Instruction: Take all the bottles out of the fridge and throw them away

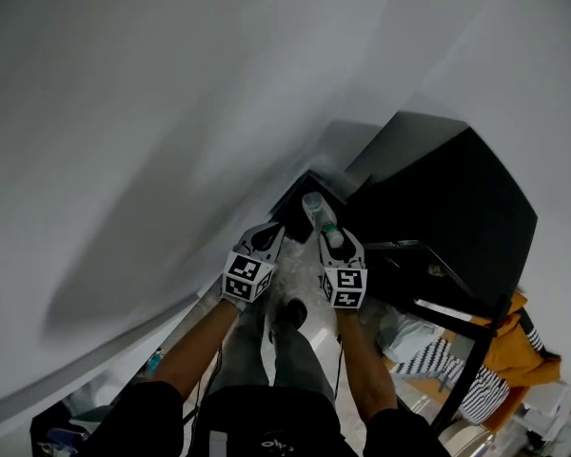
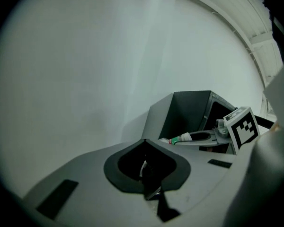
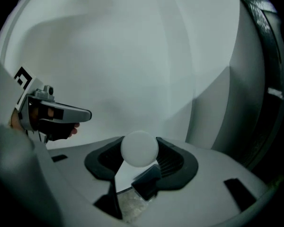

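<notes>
Bottle of clear plastic with a green band, clamped between the jaws of the right gripper. The jaws stand partly apart, pressed on the bottle's sides. In the right gripper view its pale round end fills the gap between them and faces the camera. In the head view the bottle sticks out past the jaw tips, over the near edge of a dark grey bin. The bin's top is open and a flap stands raised behind it.

The left gripper is held just beside the right one, on the person's left. Its jaws are closed to a point with nothing between them. Both grippers point forward and somewhat down, each with a cube of black and white square markers on top. The person's bare forearms reach out to them from the bottom of the head view.

A plain white wall fills the left and top of every view. Below the grippers the person's dark trousers and a shoe show against a pale floor. Striped and orange cloth lies at the lower right, beside the bin.
</notes>
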A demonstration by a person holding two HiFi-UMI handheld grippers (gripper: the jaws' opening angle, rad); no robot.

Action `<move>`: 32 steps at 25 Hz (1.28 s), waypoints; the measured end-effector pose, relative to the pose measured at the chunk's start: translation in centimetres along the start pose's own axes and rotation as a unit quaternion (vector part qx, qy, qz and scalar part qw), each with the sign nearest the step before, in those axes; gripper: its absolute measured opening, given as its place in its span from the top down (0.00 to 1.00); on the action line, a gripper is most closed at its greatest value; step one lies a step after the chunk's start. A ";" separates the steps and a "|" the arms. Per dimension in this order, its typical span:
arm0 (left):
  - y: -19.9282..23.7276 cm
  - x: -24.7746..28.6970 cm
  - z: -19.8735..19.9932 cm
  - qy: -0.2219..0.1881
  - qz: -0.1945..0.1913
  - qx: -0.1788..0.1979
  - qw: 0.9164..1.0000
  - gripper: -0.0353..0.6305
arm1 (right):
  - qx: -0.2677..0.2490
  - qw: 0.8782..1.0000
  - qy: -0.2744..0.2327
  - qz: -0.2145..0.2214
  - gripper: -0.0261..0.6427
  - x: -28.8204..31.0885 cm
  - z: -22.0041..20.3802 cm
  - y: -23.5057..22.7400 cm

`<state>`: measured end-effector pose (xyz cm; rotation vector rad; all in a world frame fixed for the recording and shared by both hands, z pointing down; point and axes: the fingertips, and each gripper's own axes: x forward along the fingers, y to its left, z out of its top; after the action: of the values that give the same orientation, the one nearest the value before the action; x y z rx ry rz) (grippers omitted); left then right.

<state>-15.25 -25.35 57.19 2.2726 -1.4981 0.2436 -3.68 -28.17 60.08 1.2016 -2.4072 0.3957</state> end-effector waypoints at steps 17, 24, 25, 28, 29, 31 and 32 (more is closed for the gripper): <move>3.3 6.0 -16.3 0.041 0.042 -0.037 0.998 0.95 | 0.027 0.997 0.071 0.014 0.67 9.3 -19.6 -1.9; 5.1 8.3 -20.3 0.047 0.039 -0.035 0.998 0.95 | 0.027 0.994 0.101 -0.001 0.67 14.0 -26.0 -3.8; 5.3 8.9 -20.8 0.046 0.035 -0.032 0.998 0.95 | 0.025 0.994 0.105 -0.003 0.67 15.1 -26.9 -4.1; 6.4 10.3 -22.5 0.048 0.022 -0.017 0.998 0.95 | 0.030 0.992 0.120 -0.009 0.67 18.5 -30.9 -4.0; 6.8 10.9 -23.1 0.048 0.018 -0.013 0.999 0.95 | 0.033 0.992 0.125 -0.011 0.67 19.5 -32.1 -4.0; 7.3 12.0 -24.2 0.045 0.012 -0.006 0.999 0.95 | 0.035 0.990 0.133 -0.015 0.67 21.3 -34.5 -4.4; 7.7 12.4 -24.7 0.043 0.009 -0.003 0.999 0.95 | 0.036 0.990 0.137 -0.016 0.67 22.1 -35.5 -4.4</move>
<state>-15.25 -27.90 85.80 2.2148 -1.4750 0.3371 -3.48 -30.79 102.02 1.1338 -2.1519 0.5994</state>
